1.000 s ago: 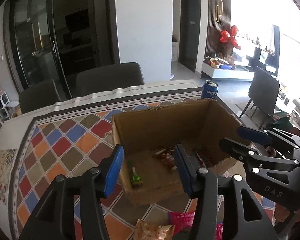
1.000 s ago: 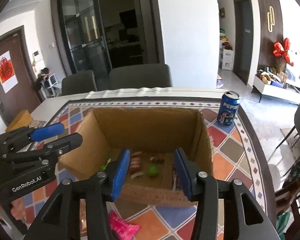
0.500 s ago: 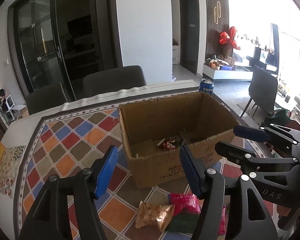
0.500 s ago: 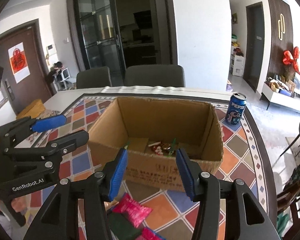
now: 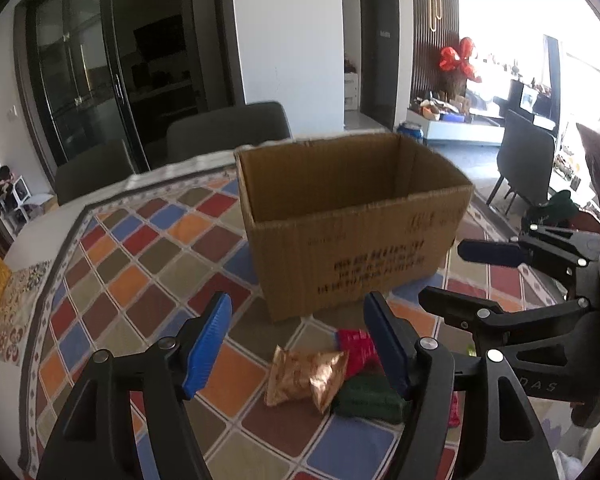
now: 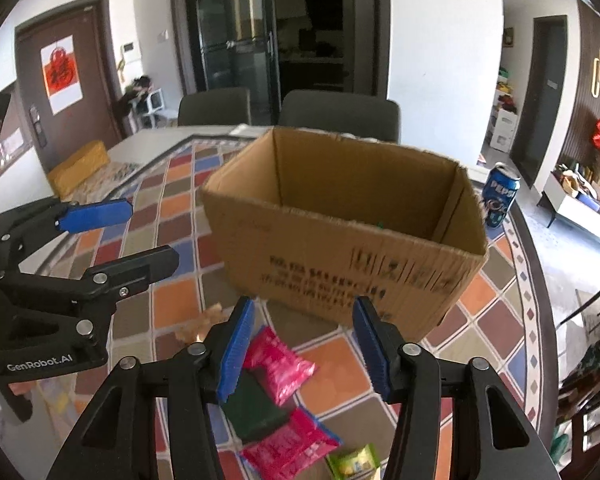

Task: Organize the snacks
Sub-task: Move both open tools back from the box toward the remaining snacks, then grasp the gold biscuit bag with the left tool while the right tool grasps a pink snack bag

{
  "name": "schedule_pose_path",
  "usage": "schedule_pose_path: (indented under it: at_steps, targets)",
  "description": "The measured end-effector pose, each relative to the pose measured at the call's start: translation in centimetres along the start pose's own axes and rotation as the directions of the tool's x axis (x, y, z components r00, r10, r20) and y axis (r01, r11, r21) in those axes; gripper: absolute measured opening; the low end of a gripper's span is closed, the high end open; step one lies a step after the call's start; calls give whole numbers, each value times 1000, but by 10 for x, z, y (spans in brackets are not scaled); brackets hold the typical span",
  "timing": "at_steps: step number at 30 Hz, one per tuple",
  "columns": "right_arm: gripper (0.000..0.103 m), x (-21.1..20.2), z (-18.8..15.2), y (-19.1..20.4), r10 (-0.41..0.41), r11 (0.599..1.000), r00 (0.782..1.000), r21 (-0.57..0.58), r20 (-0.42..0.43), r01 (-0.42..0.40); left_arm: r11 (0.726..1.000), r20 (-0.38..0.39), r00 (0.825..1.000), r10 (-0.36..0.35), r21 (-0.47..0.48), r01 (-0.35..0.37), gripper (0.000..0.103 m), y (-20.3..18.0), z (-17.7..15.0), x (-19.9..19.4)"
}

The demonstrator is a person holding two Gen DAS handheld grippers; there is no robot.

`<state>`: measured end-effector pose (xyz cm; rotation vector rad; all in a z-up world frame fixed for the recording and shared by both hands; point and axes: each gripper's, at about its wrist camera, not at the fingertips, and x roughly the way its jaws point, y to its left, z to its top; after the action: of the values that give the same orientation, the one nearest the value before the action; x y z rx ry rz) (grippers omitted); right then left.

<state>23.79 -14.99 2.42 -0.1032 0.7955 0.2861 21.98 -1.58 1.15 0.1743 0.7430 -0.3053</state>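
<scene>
Both grippers, left (image 5: pixel 296 344) and right (image 6: pixel 302 344), have just been opening, nothing held, and are aimed at the packets (image 6: pixel 278 364) heaped near the box (image 6: pixel 340 240), for picking.

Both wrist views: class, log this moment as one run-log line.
left gripper: opening, empty | right gripper: opening, empty | snack packets: on tablecloth before cardboard box

Snack packets (image 6: pixel 278 364) on the tablecloth (image 5: pixel 148 264) before the cardboard box (image 5: pixel 352 224); can (image 6: pixel 499 196) right of box.

Black hand-held gripper (image 5: pixel 296 344) frames, blue pads, silver screws
</scene>
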Motion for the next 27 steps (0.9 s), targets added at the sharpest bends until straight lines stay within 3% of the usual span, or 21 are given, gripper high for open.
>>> schedule_pose_path:
  at_steps: [11,27]
  targets:
    - [58,26,-22,14,18,996,993,-89,-119,-28,998,-98,993,-58,34,62,68,-7,-40,25]
    - [58,77,-43,28,12,973,959,-219,-284,-76,990,-236,967,-90,88,114,70,-2,-69,80]
